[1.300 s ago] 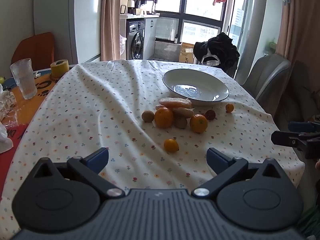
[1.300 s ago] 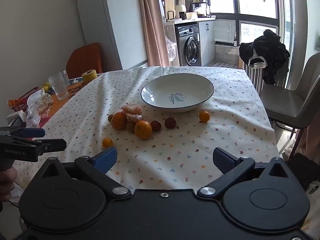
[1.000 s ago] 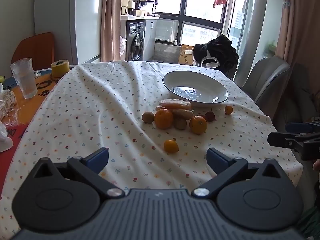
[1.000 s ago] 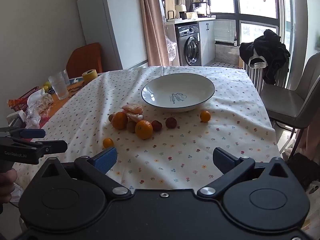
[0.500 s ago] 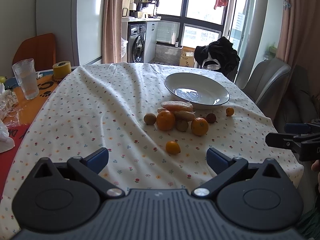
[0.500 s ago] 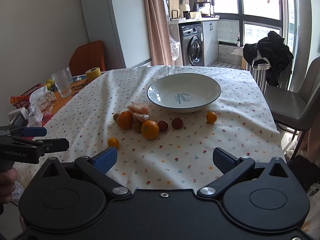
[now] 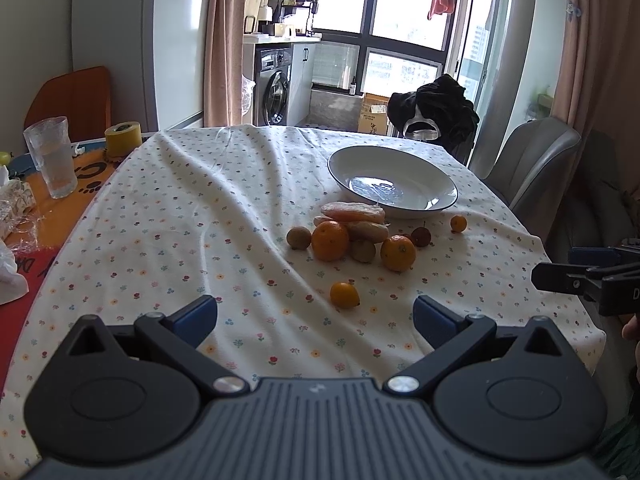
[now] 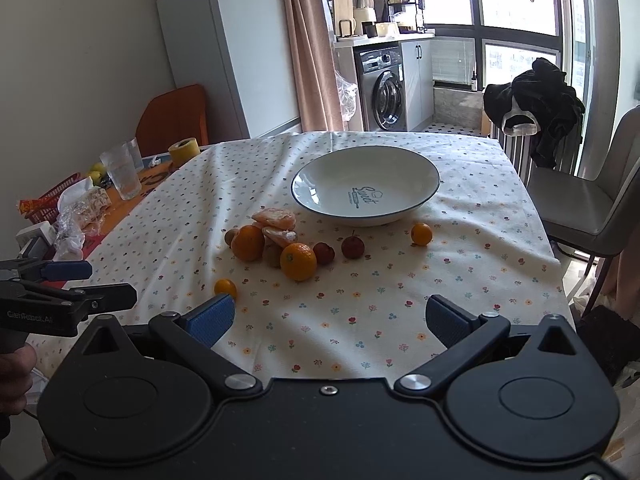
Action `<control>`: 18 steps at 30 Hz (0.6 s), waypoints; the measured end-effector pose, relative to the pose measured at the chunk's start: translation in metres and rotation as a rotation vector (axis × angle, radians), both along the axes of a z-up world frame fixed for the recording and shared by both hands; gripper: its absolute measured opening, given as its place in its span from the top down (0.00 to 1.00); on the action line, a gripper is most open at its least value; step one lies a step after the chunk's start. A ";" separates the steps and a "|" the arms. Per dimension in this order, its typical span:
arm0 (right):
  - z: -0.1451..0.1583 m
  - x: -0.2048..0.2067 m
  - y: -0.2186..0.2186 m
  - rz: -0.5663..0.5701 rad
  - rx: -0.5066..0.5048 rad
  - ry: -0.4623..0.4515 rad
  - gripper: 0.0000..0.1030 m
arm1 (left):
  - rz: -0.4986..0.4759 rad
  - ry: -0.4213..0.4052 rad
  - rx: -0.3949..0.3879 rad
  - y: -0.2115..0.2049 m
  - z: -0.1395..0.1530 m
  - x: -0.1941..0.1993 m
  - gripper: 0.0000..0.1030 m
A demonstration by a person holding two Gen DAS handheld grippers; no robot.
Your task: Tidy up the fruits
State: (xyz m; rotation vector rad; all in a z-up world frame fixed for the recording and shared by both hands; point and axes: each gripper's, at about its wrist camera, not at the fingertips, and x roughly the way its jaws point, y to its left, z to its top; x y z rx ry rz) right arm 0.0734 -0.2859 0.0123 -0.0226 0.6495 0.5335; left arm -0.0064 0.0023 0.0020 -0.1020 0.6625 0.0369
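Nearby, glass (image 7: pixel 51 157) and tape roll (image 7: pixel 123 133), fruits (image 8: pixel 298 261) unobstructed

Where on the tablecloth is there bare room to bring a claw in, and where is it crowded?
Free: the wide cloth left of the fruit cluster, and the strip between the small orange fruit and the near table edge. The white bowl is empty. Crowded: the fruit heap against the bowl's near rim.

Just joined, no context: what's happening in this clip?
A person holds two handheld grippers over a table with a flowered cloth. Both the left gripper and the right gripper have open jaws and hold nothing. The white bowl is empty. The fruit sits loose on the cloth in front of it: oranges, small red fruits, a small orange one nearest the left gripper. No sorting yet.
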 end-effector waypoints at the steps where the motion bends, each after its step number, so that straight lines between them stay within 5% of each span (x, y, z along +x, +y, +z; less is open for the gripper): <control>1: 0.001 0.000 0.000 0.000 0.000 -0.003 0.00 | 0.001 -0.001 0.000 0.000 0.000 0.000 0.00; 18: -0.001 0.002 -0.002 -0.002 0.000 0.002 0.00 | -0.003 -0.001 -0.003 -0.001 0.001 0.000 0.00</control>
